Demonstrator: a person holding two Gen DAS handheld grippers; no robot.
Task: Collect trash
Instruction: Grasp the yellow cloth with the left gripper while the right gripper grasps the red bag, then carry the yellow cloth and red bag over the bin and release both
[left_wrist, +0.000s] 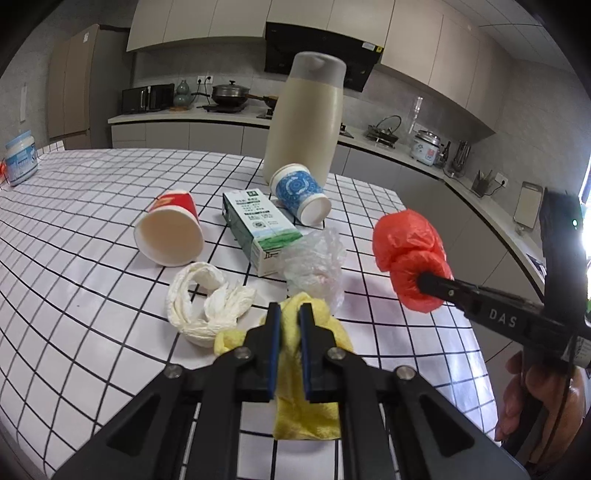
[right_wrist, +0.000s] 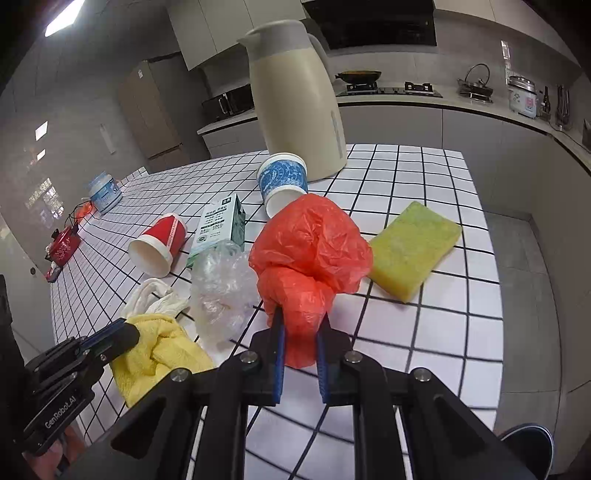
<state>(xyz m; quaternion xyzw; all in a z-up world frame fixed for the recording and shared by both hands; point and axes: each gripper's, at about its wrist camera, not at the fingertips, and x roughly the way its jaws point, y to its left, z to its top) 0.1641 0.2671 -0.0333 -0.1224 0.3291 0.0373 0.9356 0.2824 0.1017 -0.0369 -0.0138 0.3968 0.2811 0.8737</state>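
My left gripper (left_wrist: 290, 314) is shut on a yellow cloth (left_wrist: 306, 406) at the near edge of the tiled table; it also shows in the right wrist view (right_wrist: 131, 334) on the cloth (right_wrist: 159, 354). My right gripper (right_wrist: 301, 321) is shut on a crumpled red plastic bag (right_wrist: 310, 251) and holds it above the table; the bag also shows in the left wrist view (left_wrist: 408, 254). On the table lie a clear plastic bag (left_wrist: 314, 266), a white crumpled tissue (left_wrist: 203, 299), a milk carton (left_wrist: 258, 225), a tipped red paper cup (left_wrist: 170, 229) and a tipped blue-patterned cup (left_wrist: 301, 194).
A tall beige thermos jug (left_wrist: 306, 122) stands behind the cups. A yellow-green sponge (right_wrist: 415, 249) lies to the right. A white jar (left_wrist: 20, 157) stands at the far left, with a red kettle (right_wrist: 64, 245) beyond. The table's right edge (right_wrist: 491, 229) drops to the floor.
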